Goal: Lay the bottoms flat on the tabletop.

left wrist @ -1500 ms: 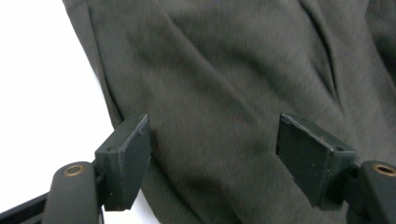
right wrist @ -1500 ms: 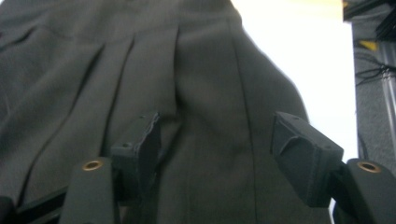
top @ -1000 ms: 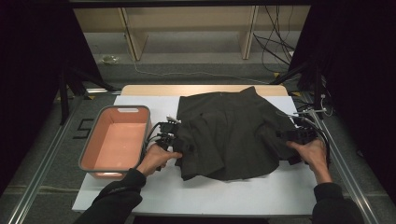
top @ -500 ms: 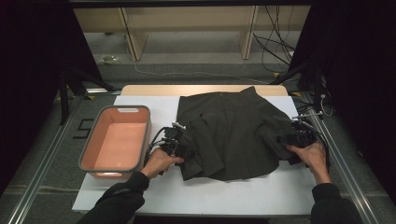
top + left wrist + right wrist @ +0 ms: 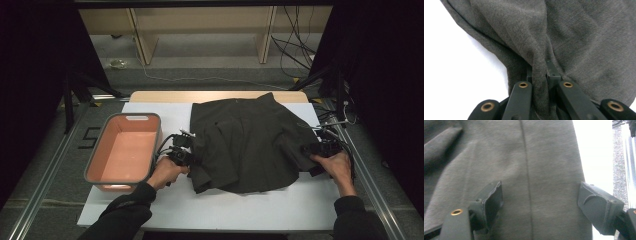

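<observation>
Two grippers work one dark grey garment (image 5: 245,145), which lies spread on the white table (image 5: 210,210) just to the right of the pink tub (image 5: 125,152). My left gripper (image 5: 182,152) sits between the tub and the garment's near-left edge, its jaws pinched tight on a narrow fold of cloth. My right gripper (image 5: 539,205) is at the garment's far side from the tub, jaws spread wide with the fabric and a seam line lying flat between them, gripping nothing.

I judge the main risk to be lopsided tension: if I pull with the left alone, the cloth drags and bunches toward the tub. The pinched fold looks thin and could slip out. Closing the right on flat cloth may catch a single layer, or nothing at all.
</observation>
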Available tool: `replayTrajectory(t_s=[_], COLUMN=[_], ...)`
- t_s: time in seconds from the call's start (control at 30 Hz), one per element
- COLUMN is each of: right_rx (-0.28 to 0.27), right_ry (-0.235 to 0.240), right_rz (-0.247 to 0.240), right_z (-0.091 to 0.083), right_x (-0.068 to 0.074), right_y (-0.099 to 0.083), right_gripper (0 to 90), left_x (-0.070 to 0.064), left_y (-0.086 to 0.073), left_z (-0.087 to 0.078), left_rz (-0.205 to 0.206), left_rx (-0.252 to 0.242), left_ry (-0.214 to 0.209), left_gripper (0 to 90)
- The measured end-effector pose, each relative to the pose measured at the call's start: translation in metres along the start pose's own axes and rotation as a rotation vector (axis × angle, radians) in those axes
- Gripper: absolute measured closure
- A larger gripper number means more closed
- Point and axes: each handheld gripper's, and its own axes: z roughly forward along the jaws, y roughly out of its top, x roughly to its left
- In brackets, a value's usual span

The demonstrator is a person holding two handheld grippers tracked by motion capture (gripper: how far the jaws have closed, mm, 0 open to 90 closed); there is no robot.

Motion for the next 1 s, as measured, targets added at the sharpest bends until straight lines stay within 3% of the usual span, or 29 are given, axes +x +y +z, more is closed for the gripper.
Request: replayTrajectory(t_s=[0.3,0.4,0.47,0.57,0.63,0.83,1.0], right_rx=[0.008,0.022,0.019,0.024,0.052,0.121,0.138], right_ry=[-0.008,-0.015,0.009,0.021,0.082,0.138,0.153], right_rz=[0.049,0.027,0.029,0.030,0.049,-0.083,-0.137], right_z=[0.002,0.005,0.003,-0.001,-0.004,-0.022,-0.047], right_x=[-0.016,-0.013,-0.011,-0.007,-0.003,0.035,0.048], right_y=[-0.001,-0.002,-0.002,-0.003,-0.006,-0.024,-0.049], right_gripper=[21.9,26.6,37.7,66.4,82.9,86.8,87.1], left_x=[0.008,0.008,0.007,0.008,0.007,0.006,0.000], left_y=[-0.005,-0.005,-0.005,-0.006,-0.006,-0.010,-0.018], left_z=[-0.008,-0.007,-0.006,-0.004,-0.003,-0.011,-0.019], left_rz=[-0.005,-0.004,-0.003,-0.008,0.005,0.043,0.060], left_rx=[-0.004,-0.002,-0.003,0.006,0.012,0.017,0.029], left_ry=[0.006,0.005,0.002,-0.004,0.003,0.009,0.001], left_gripper=[83.8,81.4,79.4,78.9,82.9,85.0,85.1])
